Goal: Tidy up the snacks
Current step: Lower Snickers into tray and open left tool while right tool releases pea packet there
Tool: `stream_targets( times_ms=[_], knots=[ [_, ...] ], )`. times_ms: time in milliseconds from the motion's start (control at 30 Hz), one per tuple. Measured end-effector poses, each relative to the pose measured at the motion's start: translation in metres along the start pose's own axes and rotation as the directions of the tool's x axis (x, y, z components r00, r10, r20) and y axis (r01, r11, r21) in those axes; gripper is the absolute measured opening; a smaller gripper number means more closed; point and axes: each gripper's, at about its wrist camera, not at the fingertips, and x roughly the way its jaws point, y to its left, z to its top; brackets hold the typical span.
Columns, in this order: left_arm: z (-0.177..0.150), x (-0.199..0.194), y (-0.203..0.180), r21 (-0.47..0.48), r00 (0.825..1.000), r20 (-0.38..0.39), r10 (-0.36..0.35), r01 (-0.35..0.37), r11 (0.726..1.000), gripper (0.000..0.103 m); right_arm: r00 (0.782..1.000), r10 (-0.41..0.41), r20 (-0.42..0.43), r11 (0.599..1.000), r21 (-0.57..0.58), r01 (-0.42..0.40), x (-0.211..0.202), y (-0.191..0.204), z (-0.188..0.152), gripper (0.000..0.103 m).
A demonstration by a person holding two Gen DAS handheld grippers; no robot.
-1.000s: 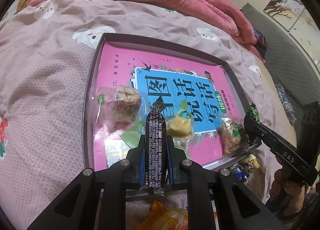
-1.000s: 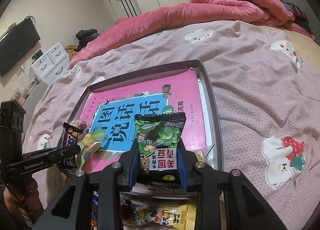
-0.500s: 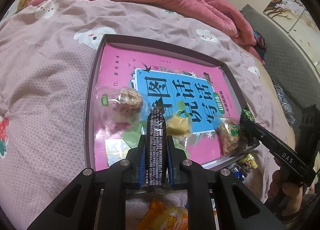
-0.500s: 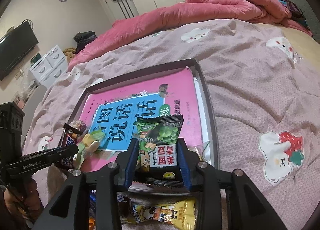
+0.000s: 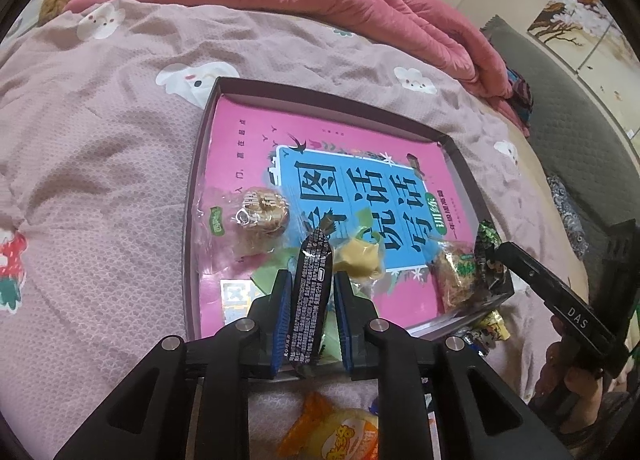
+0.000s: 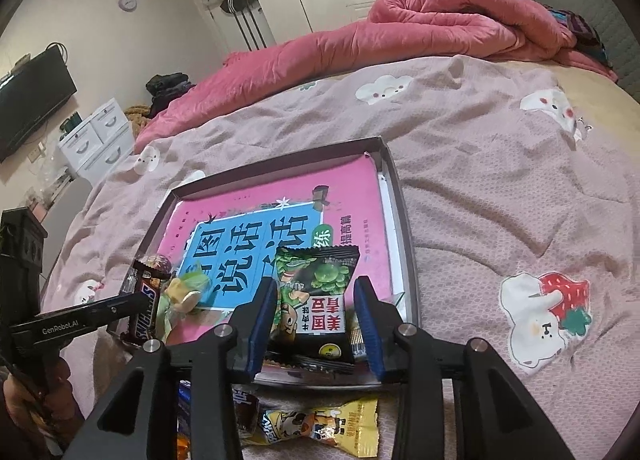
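A shallow dark box (image 5: 199, 148) (image 6: 404, 220) with a pink and blue book inside lies on the bed. My left gripper (image 5: 309, 280) is shut on a black Snickers bar (image 5: 310, 296), held over the box's near left edge; the bar also shows in the right wrist view (image 6: 144, 300). My right gripper (image 6: 316, 292) has its jaws spread around a green pea packet (image 6: 318, 292), which rests at the box's near right corner. A wrapped cake (image 5: 260, 214), a yellow candy (image 5: 360, 260) and a brown snack (image 5: 456, 276) lie in the box.
Loose snacks lie on the pink bedsheet in front of the box: an orange packet (image 5: 340, 436), a yellow packet (image 6: 328, 428) and small wrapped sweets (image 5: 488, 330). A rolled pink duvet (image 6: 440, 32) lies at the back. White drawers (image 6: 96, 140) stand beside the bed.
My right gripper's jaws have widened and the pea packet has sunk onto the box. My left gripper has shifted slightly with the Snickers bar still clamped.
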Motion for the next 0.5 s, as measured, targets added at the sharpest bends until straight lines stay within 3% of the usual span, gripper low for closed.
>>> stream_targets(
  times_ms=[500],
  knots=[
    [0.000, -0.017, 0.006, -0.003, 0.999, 0.037, 0.019, -0.019, 1.000, 0.028, 0.999, 0.010, 0.034, 0.999, -0.036, -0.008, -0.012, 0.008, 0.001, 0.045]
  ],
)
